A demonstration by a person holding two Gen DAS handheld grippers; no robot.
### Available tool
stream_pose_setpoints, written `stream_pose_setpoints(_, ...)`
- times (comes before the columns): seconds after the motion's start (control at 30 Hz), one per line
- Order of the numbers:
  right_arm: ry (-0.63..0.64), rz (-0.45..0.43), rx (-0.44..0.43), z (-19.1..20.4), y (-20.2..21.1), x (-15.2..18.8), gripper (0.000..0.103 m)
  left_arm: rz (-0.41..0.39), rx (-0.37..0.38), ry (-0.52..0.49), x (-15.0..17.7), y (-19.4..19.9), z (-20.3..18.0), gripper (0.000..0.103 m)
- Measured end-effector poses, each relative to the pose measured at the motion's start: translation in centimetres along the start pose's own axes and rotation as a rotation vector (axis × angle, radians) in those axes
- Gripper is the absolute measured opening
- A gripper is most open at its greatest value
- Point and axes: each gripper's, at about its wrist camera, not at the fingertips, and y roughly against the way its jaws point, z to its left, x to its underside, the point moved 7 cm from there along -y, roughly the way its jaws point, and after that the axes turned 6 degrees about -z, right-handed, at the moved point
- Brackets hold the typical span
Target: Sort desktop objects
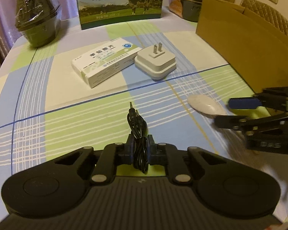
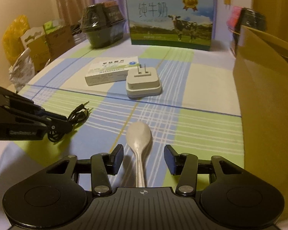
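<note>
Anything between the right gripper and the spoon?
Nothing visible. The right gripper is open with the spoon handle lying between its fingers on the tablecloth. The left gripper, shut on the audio cable, sits off to the left.

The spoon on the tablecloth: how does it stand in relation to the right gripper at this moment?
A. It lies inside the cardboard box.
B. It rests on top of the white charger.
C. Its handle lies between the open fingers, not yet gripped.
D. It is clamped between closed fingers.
C: in the right wrist view the spoon lies on the tablecloth with its handle running between the spread fingers of the right gripper, with a gap on each side.
</note>
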Motion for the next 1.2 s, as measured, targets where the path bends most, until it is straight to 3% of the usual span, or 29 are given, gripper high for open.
stream_pose_setpoints(0.37,0.091,-0.018,-0.015,0.7,-2.2,-0.4,0.044,-0.02,0.02,-0.027,0.0,-0.2,-0.8,0.011)
stream_pose_setpoints(0.43,0.1,-0.023,-0.015,0.8,-2.0,-0.4,0.029,-0.022,0.02,-0.027,0.0,-0.3,-0.9,0.02)
stream_pose_setpoints(0.7,0.082,-0.047,0.012,0.9,-0.3,-0.2,0.029,-0.042,0.02,0.007,-0.3,-0.4,-0.8,0.032)
stream_pose_setpoints(1.13,0.039,-0.07,0.015,1.3,1.6,-0.3,0.029,-0.035,0.039,0.05,-0.2,-1.3,-0.8,0.031)
stream_pose_setpoints(1.2,0.027,-0.072,0.014,1.3,1.7,-0.2,0.029,-0.034,0.036,0.028,-0.2,-1.3,-1.2,0.024)
